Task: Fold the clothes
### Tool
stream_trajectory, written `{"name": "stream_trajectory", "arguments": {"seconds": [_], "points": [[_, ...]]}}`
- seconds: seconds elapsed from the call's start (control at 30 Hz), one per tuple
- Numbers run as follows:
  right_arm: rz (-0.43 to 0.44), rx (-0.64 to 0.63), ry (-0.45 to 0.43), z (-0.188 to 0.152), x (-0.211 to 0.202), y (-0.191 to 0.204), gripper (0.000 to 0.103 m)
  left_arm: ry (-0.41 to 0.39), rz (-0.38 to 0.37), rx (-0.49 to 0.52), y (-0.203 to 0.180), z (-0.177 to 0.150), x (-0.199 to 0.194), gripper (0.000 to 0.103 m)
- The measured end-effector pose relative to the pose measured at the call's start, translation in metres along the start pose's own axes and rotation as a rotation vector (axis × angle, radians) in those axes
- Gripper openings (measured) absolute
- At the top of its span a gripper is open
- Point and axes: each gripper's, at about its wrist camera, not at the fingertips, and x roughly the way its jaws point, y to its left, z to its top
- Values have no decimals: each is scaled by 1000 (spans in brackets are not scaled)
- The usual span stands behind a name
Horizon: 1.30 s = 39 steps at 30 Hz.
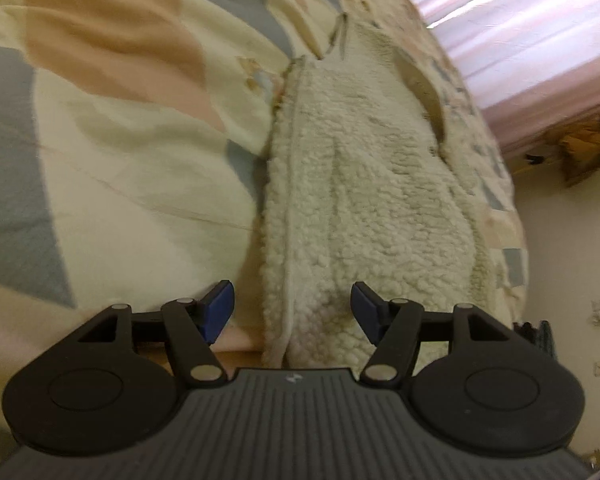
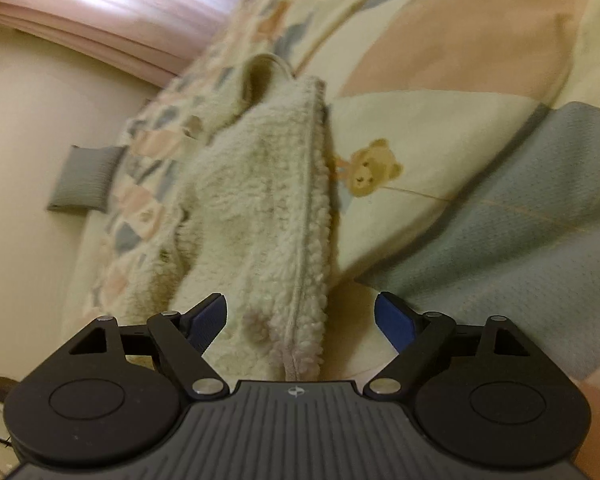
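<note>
Left gripper (image 1: 292, 306) jaws spread wide, straddling near edge of cream fleece garment (image 1: 360, 184) lying on patchwork quilt (image 1: 112, 128).

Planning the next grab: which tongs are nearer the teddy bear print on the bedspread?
Right. The right tongs, open, straddle the fleece garment's seamed edge, with the teddy bear print just beyond. The left tongs, also open over the fleece, show no bear.

Fleece garment (image 1: 360, 200) near end hidden behind left gripper (image 1: 292, 308) body; far bedding blurred.
</note>
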Motion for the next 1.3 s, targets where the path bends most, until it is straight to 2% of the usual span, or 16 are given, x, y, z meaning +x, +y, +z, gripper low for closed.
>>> {"name": "stream_trajectory", "arguments": {"seconds": [0.1,0.17,0.27,0.4,0.5,0.53,0.57,0.6,0.7,0.83,0.97,1.07,1.13,1.17,1.2,1.3], "points": [[70,-14,-20,-4,1,-2,80,12,-69,36,0,-1,12,47],[102,-12,-10,-3,5,-3,66,18,-80,74,0,-3,19,44],[70,-8,14,-2,12,2,65,12,-87,64,2,-7,18,46],[55,33,30,0,14,16,66,-2,-97,21,5,-10,13,58],[13,56,25,2,22,19,66,-16,-107,0,6,-13,13,57],[-1,57,27,2,25,19,59,-16,-132,-6,7,-15,15,51],[-11,56,30,1,28,19,29,-15,-156,-13,8,-16,18,28],[-10,49,33,1,29,20,14,-15,-169,-11,7,-17,20,11],[5,17,21,3,21,22,11,-55,-110,78,-16,-16,10,9],[4,-25,-99,14,-51,33,9,-162,-89,199,-59,-21,-48,8],[-5,-30,-142,-10,-118,22,9,-177,-85,281,-74,-50,-72,10],[-4,51,-104,-45,-123,-13,13,-124,-20,211,-52,-75,-49,11],[-3,144,-77,-66,-111,-41,26,-96,16,130,-33,-88,-31,17],[-2,185,-75,-74,-105,-53,34,-100,5,75,-24,-92,-26,26],[19,215,-87,-78,-102,-61,35,-104,-5,31,-17,-96,-22,32],[100,271,-110,-83,-91,-70,42,-117,-35,-20,-9,-97,-15,31]]}}
